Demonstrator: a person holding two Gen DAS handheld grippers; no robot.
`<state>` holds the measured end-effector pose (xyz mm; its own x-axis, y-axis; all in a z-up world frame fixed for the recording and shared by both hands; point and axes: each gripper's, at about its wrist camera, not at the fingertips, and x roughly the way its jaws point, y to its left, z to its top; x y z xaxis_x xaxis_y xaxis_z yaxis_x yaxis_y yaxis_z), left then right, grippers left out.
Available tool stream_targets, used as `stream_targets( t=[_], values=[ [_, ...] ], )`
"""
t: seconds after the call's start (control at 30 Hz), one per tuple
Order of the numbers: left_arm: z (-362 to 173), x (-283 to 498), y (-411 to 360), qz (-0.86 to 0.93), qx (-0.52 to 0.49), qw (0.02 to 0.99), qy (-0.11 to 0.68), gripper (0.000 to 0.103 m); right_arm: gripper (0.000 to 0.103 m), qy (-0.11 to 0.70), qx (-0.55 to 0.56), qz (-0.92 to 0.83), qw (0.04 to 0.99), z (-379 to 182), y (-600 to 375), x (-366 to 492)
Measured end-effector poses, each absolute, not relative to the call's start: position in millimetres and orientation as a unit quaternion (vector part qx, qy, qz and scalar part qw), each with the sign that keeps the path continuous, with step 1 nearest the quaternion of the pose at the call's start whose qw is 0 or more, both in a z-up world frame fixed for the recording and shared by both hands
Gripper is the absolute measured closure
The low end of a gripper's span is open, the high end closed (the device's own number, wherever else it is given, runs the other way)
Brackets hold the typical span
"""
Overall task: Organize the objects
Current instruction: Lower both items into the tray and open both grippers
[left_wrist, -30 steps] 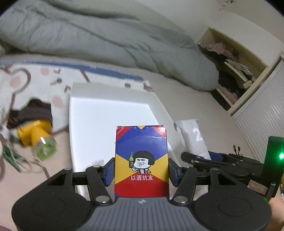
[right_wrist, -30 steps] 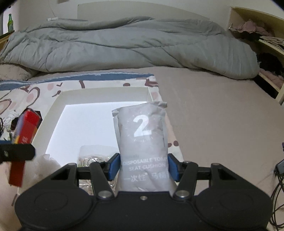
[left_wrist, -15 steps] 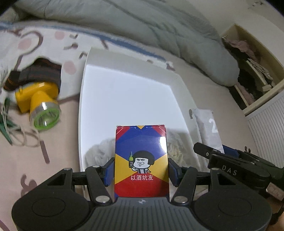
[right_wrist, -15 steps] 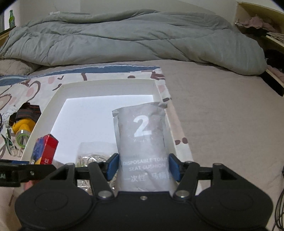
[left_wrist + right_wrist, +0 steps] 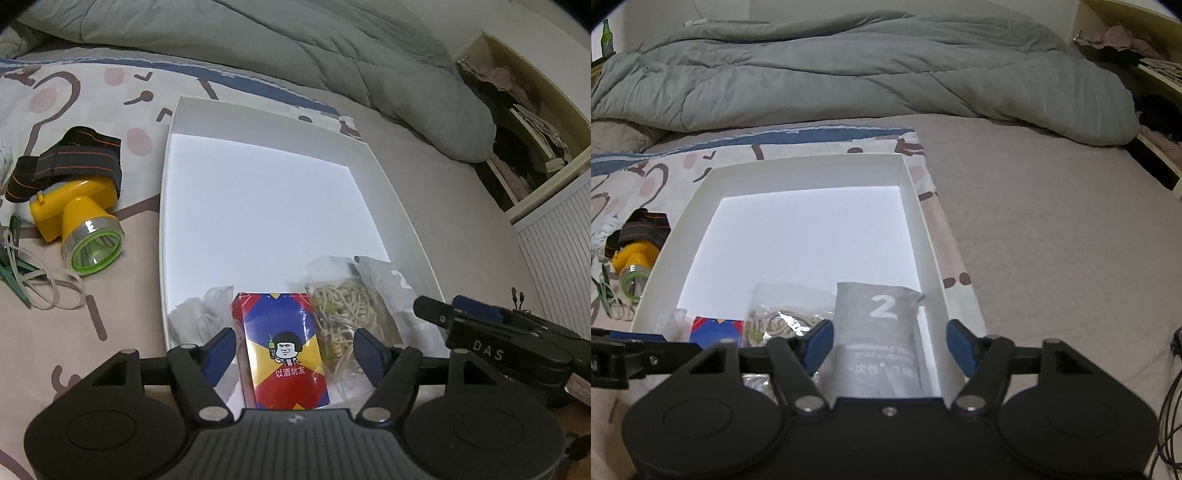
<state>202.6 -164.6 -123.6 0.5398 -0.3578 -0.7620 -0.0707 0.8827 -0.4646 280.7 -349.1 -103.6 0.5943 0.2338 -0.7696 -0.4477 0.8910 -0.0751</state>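
Both hand-held grippers gape wide, holding nothing, over the white box [image 5: 168,206]; the light, stiff card pack [image 5: 282,349] suits side grips, the soft pouch [image 5: 877,339] mid-body.

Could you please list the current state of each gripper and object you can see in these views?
left gripper: open
right gripper: open
card box: released, in tray
grey pouch: released, in tray
noodle bag: in tray
white tray: open-topped
headlamp: outside tray, unlit
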Motion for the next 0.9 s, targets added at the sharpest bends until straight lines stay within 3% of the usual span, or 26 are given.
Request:
stream_targets(
  t=[0.03, 0.13, 0.43, 0.9],
  values=[
    [-123, 202, -165, -0.086, -0.226, 0.848, 0.471, 0.033, 0.057, 0.411, -0.133, 0.198, 0.880, -102, -349, 280],
    [-120, 202, -166, -0.088, -0.224, 0.849, 0.470, 0.033, 0.068, 0.427, -0.149, 0.213, 0.866, -98, -346, 277],
    [-121, 202, -168, -0.092, -0.212, 0.847, 0.478, 0.033, 0.070, 0.491, -0.231, 0.201, 0.815, -140, -331, 277],
    [-100, 197, -163, -0.085, -0.183, 0.868, 0.454, 0.033, 0.061, 0.451, -0.118, 0.194, 0.863, -98, -357, 272]
  ],
)
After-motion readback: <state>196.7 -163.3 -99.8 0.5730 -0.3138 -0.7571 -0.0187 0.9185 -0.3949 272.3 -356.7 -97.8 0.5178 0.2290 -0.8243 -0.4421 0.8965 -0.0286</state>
